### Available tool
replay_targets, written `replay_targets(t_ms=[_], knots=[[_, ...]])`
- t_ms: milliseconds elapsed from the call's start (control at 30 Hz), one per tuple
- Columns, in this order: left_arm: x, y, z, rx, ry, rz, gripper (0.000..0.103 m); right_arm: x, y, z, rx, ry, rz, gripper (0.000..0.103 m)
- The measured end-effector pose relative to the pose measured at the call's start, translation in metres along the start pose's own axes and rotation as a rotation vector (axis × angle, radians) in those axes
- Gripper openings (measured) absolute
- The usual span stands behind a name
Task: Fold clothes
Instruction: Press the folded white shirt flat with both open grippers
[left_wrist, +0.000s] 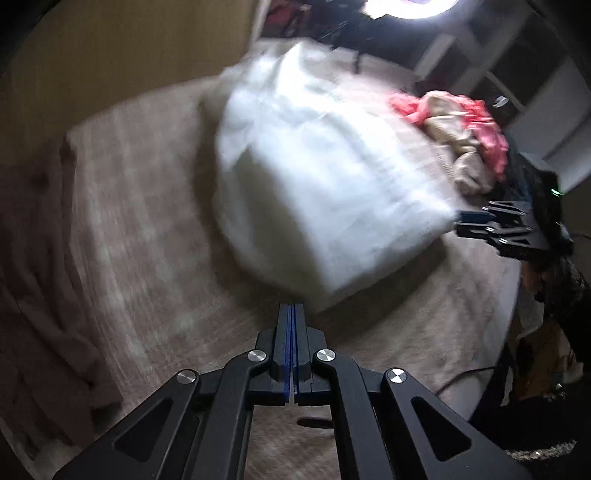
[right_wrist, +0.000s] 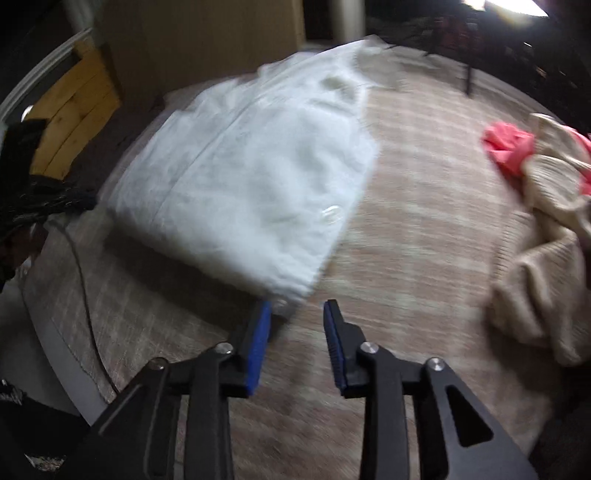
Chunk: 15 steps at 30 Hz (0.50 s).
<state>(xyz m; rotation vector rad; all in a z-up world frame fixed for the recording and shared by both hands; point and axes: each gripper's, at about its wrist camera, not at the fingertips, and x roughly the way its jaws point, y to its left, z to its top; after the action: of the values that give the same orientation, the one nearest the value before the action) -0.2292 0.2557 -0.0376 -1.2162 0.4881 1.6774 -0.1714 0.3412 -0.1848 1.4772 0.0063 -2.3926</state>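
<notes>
A white garment (left_wrist: 317, 177) lies partly folded on the beige bed cover (left_wrist: 147, 240); both views are blurred by motion. My left gripper (left_wrist: 293, 306) is shut and empty, its tips just below the garment's near corner. My right gripper (right_wrist: 297, 308) is open, with the garment's (right_wrist: 251, 177) near corner just ahead of its left finger (right_wrist: 260, 332). In the left wrist view the right gripper (left_wrist: 480, 221) sits at the garment's right corner.
A pile of pink and cream clothes (right_wrist: 546, 206) lies to the right on the bed; it also shows in the left wrist view (left_wrist: 461, 133). A dark cable (right_wrist: 85, 280) runs along the bed's left side. A wooden panel (right_wrist: 74, 110) stands at far left.
</notes>
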Motion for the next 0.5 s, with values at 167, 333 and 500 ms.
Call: replay_targets(t_ms=[167,333,500], knots=[[0.011,-0.033,0.041,0.081,-0.052,0.021,0.007,-0.014,-0.004,0.029,0.034,-0.096,-0.008,0.03],[0.035,-0.019,0.046,-0.01,-0.057,0.058,0.014,0.016,0.027,0.055,-0.04,-0.134,0.009,0.03],[0.066,-0.007,0.018,-0.036,0.055,0.073,0.014,0.071,0.069,0.05,-0.174,-0.007,0.021,0.03]])
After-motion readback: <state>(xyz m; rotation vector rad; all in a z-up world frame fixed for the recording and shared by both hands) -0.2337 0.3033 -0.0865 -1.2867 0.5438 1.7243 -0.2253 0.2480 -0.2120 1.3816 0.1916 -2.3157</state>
